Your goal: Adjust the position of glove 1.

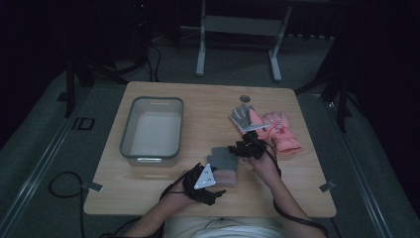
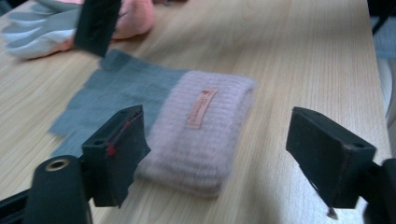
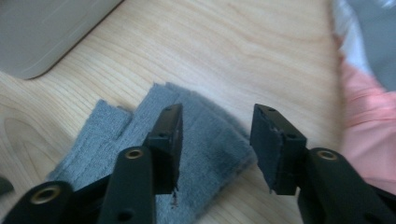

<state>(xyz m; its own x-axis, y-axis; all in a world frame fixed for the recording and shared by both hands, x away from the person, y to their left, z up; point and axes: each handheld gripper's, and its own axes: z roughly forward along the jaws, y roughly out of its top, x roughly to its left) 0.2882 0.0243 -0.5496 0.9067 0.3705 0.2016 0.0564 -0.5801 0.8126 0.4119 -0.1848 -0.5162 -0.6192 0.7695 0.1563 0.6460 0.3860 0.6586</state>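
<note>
Between your left tongs (image 2: 219, 158), which stand wide and grip nothing, lies the glove's (image 2: 154, 121) pink cuff on the desk (image 2: 303, 60). Your right tongs (image 3: 215, 140) hang half open over its grey fingers, holding nothing. Close either pair too low and you may snag one layer only, unfolding the glove or dragging it towards the pink gloves (image 1: 277, 130) and away from the bin (image 1: 151, 130).

Lying flat on the table (image 1: 163, 196), near its front edge: knitted glove (image 1: 224, 165), with bin (image 1: 152, 130) to its left and glove pair (image 1: 267, 128) behind, to the right (overlapping each other).
</note>
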